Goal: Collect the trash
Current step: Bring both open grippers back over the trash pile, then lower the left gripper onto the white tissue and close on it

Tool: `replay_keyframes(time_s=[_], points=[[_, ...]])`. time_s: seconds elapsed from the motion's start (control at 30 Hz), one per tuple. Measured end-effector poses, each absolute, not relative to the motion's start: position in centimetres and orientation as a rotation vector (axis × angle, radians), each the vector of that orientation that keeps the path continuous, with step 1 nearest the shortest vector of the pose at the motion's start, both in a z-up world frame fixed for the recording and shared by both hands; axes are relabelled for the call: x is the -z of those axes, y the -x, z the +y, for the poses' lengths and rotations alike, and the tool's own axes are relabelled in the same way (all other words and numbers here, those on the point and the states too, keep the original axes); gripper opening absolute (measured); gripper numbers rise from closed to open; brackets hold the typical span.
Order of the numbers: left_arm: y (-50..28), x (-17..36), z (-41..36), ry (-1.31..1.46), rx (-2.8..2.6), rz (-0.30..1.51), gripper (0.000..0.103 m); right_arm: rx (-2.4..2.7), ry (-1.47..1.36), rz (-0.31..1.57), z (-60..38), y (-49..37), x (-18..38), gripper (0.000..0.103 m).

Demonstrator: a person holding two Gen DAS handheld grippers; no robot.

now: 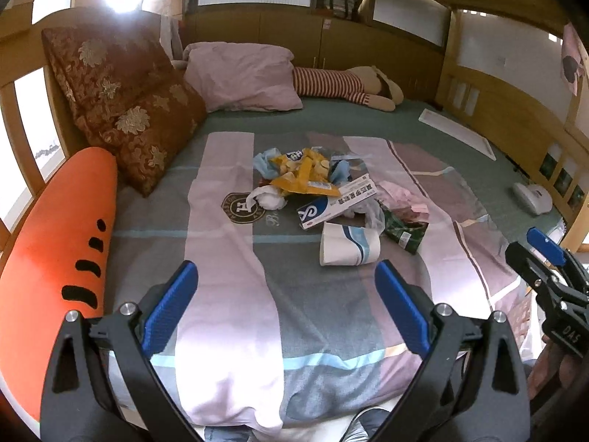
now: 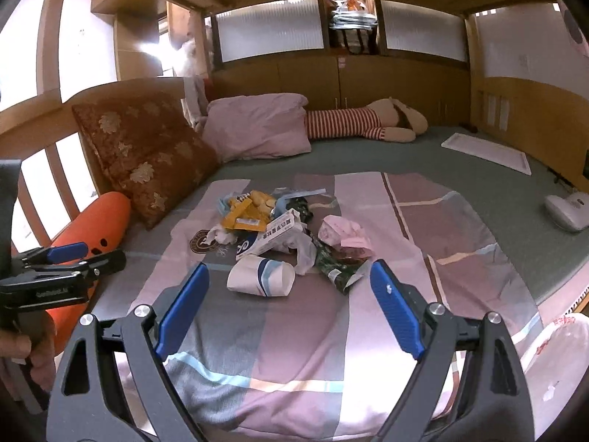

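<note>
A heap of trash lies mid-bed on the striped quilt (image 1: 228,294): a tipped paper cup (image 1: 348,245) (image 2: 261,276), a blue-white medicine box (image 1: 337,202) (image 2: 270,237), a yellow snack wrapper (image 1: 302,176) (image 2: 244,215), a crumpled white tissue (image 1: 267,199) (image 2: 221,236), a green wrapper (image 1: 405,230) (image 2: 338,267) and crumpled pink paper (image 1: 403,195) (image 2: 344,234). My left gripper (image 1: 285,276) hangs open short of the cup, nothing between its blue pads. My right gripper (image 2: 289,276) is open too, the cup lying just beyond its fingertips. Each gripper shows at the edge of the other's view.
An orange carrot cushion (image 1: 62,243) and brown floral pillows (image 1: 121,103) line the left side. A pink pillow (image 1: 243,75) and a striped plush toy (image 1: 349,86) lie at the back. A white plastic bag (image 2: 552,364) sits at the bed's near right edge. A white device (image 2: 568,210) rests far right.
</note>
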State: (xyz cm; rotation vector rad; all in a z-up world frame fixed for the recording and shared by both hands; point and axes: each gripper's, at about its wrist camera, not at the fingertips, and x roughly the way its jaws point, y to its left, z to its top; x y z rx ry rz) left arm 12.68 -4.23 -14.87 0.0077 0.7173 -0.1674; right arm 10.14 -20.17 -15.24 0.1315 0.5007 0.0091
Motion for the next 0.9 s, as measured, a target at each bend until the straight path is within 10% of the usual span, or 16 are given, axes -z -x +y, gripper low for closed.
replay_keyframes(time_s=[0.9], points=[[-16.6, 15.8, -4.9, -0.044, 0.175, 0.761, 0.096, 0.001, -0.093, 0.565, -21.0, -14.4, 15.2, 0.087]])
